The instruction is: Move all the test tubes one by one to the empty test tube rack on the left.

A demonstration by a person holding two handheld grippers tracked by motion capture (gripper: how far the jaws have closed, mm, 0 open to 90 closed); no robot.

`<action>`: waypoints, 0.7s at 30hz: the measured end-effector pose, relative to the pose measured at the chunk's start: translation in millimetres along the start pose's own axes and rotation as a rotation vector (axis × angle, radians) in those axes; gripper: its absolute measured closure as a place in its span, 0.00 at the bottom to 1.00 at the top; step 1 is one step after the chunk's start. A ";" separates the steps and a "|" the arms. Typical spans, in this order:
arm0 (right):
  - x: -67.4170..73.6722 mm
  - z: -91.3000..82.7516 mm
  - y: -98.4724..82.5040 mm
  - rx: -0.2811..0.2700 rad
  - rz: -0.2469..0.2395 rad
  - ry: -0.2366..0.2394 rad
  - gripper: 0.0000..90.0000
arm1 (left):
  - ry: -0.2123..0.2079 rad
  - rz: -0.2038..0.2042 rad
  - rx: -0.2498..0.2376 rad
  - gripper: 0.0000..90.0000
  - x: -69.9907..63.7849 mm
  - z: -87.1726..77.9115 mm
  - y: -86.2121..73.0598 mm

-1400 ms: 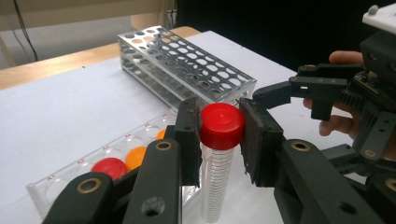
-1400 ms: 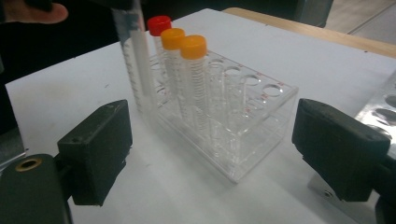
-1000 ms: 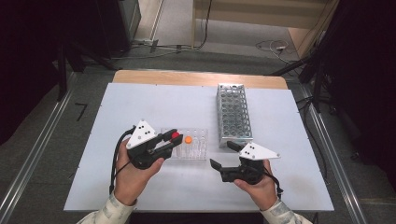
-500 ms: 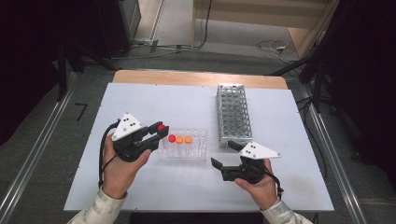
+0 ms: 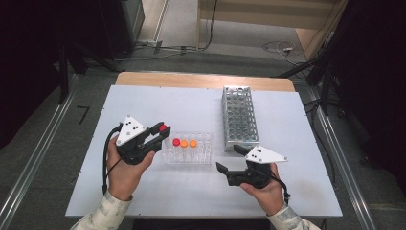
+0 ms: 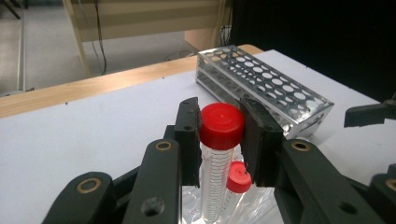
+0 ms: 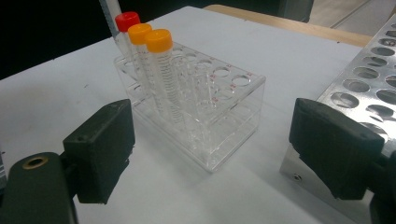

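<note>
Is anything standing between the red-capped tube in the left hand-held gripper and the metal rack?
Nothing visible does. The left hand-held gripper holds the red-capped tube by its cap, above the clear rack; bare table lies between it and the metal rack.

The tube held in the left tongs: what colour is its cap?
Red; the tube's cap shows best in the left gripper view.

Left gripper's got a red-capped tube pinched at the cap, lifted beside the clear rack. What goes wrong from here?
1. The left gripper pinches the red-capped tube at its cap alone; the long body hangs free and may swing or slip.
2. It hangs close to the clear rack, where three capped tubes stand; a swing could knock them.
3. The right gripper waits open, steadying nothing.
</note>
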State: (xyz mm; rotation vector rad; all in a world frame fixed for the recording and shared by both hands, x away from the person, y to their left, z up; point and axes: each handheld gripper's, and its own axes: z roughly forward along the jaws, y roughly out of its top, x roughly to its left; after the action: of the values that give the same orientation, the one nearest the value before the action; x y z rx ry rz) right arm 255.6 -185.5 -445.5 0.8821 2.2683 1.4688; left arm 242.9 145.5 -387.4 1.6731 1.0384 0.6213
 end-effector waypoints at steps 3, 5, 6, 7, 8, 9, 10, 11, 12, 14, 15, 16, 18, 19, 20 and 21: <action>-0.1 0.0 -0.1 0.001 0.000 0.000 0.14 | 0.007 0.009 0.014 0.79 -1.1 3.8 -3.6; -0.3 0.1 -0.4 0.003 -0.001 -0.001 0.14 | 0.009 0.011 0.016 0.78 -2.0 5.8 -6.0; -0.5 0.3 -0.6 0.003 -0.003 -0.003 0.14 | 0.008 0.015 0.020 0.78 -2.4 6.9 -6.9; -0.7 0.6 -0.9 0.005 -0.005 -0.005 0.14 | 0.010 0.018 0.025 0.78 -3.0 7.8 -8.1; -0.7 0.8 -1.2 0.007 -0.005 -0.006 0.14 | 0.009 0.023 0.031 0.78 -3.7 8.7 -9.5; -0.8 0.9 -1.4 0.009 -0.006 -0.007 0.14 | 0.013 0.027 0.036 0.78 -4.4 9.4 -11.2; -0.7 1.1 -1.5 0.010 -0.004 -0.007 0.14 | 0.015 0.028 0.037 0.78 -4.9 10.0 -13.0; -0.5 1.0 -1.6 0.010 -0.004 -0.007 0.14 | 0.017 0.030 0.040 0.78 -4.8 10.4 -14.8; -0.4 0.9 -1.5 0.008 -0.003 -0.007 0.14 | 0.018 0.030 0.042 0.78 -4.9 10.8 -16.7; -0.5 0.7 -1.4 0.006 -0.004 -0.006 0.14 | 0.020 0.032 0.045 0.78 -4.7 11.3 -19.8; -0.6 0.8 -1.4 0.006 -0.004 -0.007 0.14 | 0.021 0.030 0.047 0.78 -4.6 11.3 -20.9; -0.6 0.8 -1.5 0.007 -0.004 -0.008 0.14 | 0.022 0.031 0.047 0.78 -4.3 11.5 -22.0; -0.5 1.1 -1.7 0.010 -0.005 -0.008 0.14 | 0.023 0.026 0.050 0.78 -4.3 11.6 -23.8; -0.3 1.5 -1.8 0.010 -0.005 -0.009 0.14 | 0.022 0.025 0.051 0.78 -4.0 11.7 -24.6; -0.1 1.8 -1.9 0.011 -0.005 -0.007 0.14 | 0.021 0.024 0.053 0.77 -3.6 11.8 -25.2; 0.2 1.9 -2.0 0.011 -0.004 -0.008 0.14 | 0.021 0.021 0.055 0.77 -3.2 11.6 -25.8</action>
State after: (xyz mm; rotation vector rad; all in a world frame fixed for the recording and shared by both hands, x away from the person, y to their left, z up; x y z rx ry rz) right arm 255.9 -184.7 -448.1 0.8846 2.2732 1.4501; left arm 241.9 139.7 -415.2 1.7305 1.0623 0.6300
